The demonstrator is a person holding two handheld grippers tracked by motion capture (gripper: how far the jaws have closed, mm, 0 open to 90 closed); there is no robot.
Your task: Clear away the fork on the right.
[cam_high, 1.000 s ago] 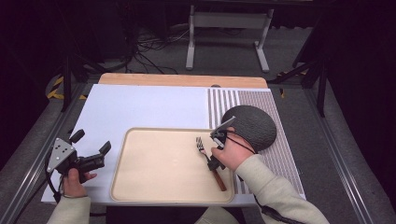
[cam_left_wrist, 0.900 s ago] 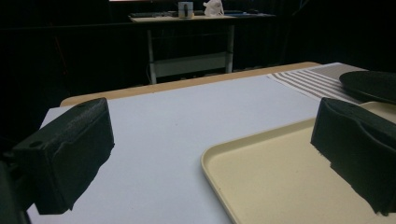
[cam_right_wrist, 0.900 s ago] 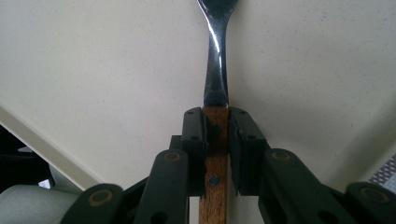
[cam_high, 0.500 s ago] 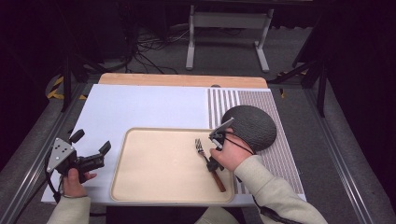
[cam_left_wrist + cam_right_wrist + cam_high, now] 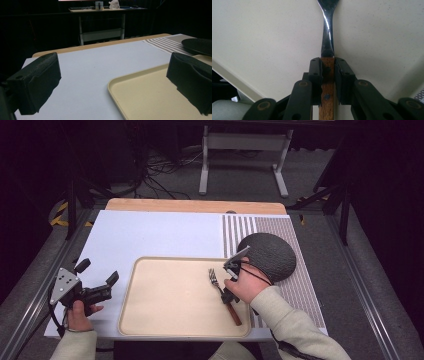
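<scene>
Fork [image 5: 222,290] lies in tray [image 5: 150,320], plate [image 5: 272,255] beside.

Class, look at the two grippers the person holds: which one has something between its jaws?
The right gripper: its jaws flank the wooden handle of the fork lying on the tray. The left gripper stands open, holding nothing.

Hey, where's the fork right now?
In the high view the fork lies on the right part of the beige tray, just left of the dark round plate. The right gripper has its fingers around the wooden handle.
</scene>
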